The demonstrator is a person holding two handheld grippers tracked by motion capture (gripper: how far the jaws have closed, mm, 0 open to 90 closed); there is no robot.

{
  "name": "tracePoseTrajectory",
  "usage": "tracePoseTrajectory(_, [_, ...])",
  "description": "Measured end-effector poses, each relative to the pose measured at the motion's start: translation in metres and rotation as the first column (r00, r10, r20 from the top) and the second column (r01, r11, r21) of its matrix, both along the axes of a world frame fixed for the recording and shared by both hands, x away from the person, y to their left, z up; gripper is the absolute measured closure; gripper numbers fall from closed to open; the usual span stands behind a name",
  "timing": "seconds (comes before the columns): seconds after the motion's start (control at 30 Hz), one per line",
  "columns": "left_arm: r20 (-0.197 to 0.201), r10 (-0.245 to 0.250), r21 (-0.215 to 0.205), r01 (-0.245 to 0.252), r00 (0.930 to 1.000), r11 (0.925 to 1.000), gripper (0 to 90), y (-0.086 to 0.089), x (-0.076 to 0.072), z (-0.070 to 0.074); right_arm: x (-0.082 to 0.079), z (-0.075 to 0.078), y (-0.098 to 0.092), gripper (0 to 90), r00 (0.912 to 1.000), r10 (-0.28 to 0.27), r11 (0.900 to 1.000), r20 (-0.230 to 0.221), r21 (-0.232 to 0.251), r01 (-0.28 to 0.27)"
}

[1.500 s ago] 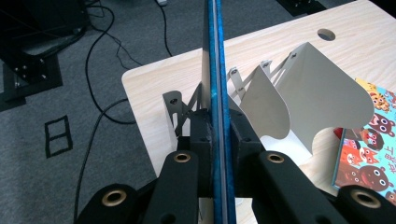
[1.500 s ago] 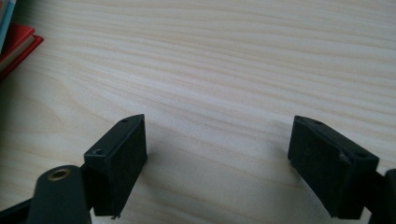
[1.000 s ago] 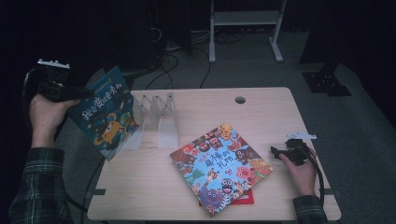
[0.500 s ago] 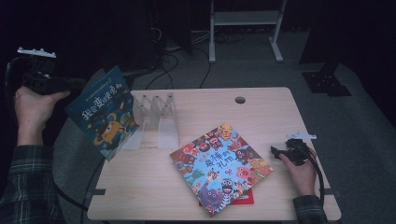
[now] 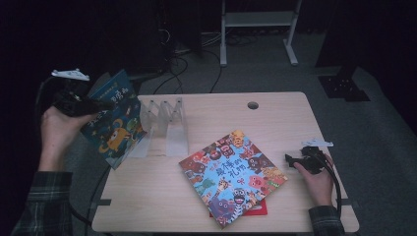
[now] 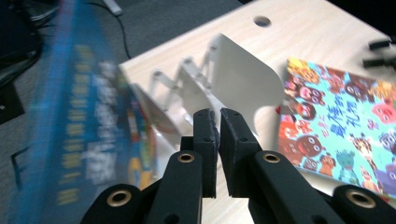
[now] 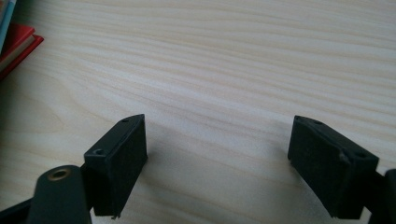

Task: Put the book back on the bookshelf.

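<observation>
**Left claw closed beside blue book at rack; right claw open on bench**

Surface: pale wood-grain bench [image 5: 295, 123], rectangular, with a round cable hole [image 5: 253, 105] near its far edge. The grain runs plainly under the right claw in the right gripper view. Bare wood over most of the right half.

Room: dark. Grey floor [image 5: 373, 128] beyond the bench, black cables [image 5: 183, 64] trailing across it, and the white legs of a stand [image 5: 255, 34] at the back. A dark base plate [image 5: 344, 88] lies on the floor to the far right.

Left claw [image 6: 218, 140]: jaws closed together, nothing between the pads. In the high view it sits off the bench's left edge, held in the left hand [image 5: 59, 130], just beside the blue book [image 5: 112, 120]. The book stands tilted against the left end of the clear divider rack [image 5: 164, 125]; whether it rests in a slot cannot be told. It is blurred in the left gripper view.

Right claw [image 7: 217, 163]: jaws wide apart, empty, low over bare bench. In the high view the right hand [image 5: 318, 179] holds it near the right edge, close to the picture book [image 5: 231, 174], which lies flat on a red book [image 5: 258, 209] at the near middle.
</observation>
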State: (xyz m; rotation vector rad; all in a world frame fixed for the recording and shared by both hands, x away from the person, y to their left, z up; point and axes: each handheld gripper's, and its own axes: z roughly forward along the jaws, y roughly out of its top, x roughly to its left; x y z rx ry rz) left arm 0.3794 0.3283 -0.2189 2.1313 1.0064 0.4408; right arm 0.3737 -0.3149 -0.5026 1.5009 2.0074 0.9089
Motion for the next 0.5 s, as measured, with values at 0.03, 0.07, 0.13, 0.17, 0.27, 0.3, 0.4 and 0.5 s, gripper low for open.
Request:
tracePoseTrajectory(0.03, [0.003, -0.013, 0.008, 0.013, 0.9999, 0.9999, 83.3, -0.006, -0.001, -0.004, 0.0, 0.0, 0.0, 18.6, 1.0, 0.0, 1.0, 0.0, 0.0, 0.0])
tracePoseTrajectory(0.07, [0.0, -0.026, 0.01, 0.026, 0.9997, 0.9996, 82.1, -0.011, -0.002, -0.008, 0.0, 0.0, 0.0, 18.6, 1.0, 0.0, 1.0, 0.0, 0.0, 0.0])
tracePoseTrajectory(0.13, [-0.013, -0.059, -0.001, 0.059, 0.9982, 0.9983, 79.7, -0.023, -0.004, -0.018, 0.0, 0.0, 0.0, 18.6, 1.0, 0.0, 1.0, 0.0, 0.0, 0.0])
tracePoseTrajectory(0.17, [-0.019, -0.067, -0.001, 0.067, 0.9976, 0.9977, 78.2, -0.027, -0.004, -0.022, 0.0, 0.0, 0.0, 18.6, 1.0, 0.0, 1.0, 0.0, 0.0, 0.0])
tracePoseTrajectory(0.27, [-0.028, -0.094, 0.006, 0.094, 0.9952, 0.9956, 74.7, -0.04, -0.007, -0.037, 0.0, 0.0, 0.0, 18.6, 1.0, 0.0, 1.0, 0.0, 0.0, 0.0])
tracePoseTrajectory(0.3, [-0.027, -0.104, 0.012, 0.104, 0.9942, 0.9945, 72.7, -0.044, -0.008, -0.042, 0.0, 0.0, 0.0, 18.7, 1.0, 0.0, 1.0, 0.0, 0.0, 0.0])
tracePoseTrajectory(0.4, [-0.027, -0.126, 0.054, 0.127, 0.9917, 0.9904, 66.5, -0.055, -0.01, -0.059, -0.001, 0.0, 0.0, 18.8, 1.0, 0.001, 1.0, 0.0, -0.001, -0.001])
tracePoseTrajectory(0.5, [-0.033, -0.152, 0.058, 0.154, 0.9878, 0.9864, 60.1, -0.063, -0.014, -0.08, -0.001, 0.0, -0.001, 19.9, 0.9999, 0.012, 1.0, 0.002, -0.003, -0.012])
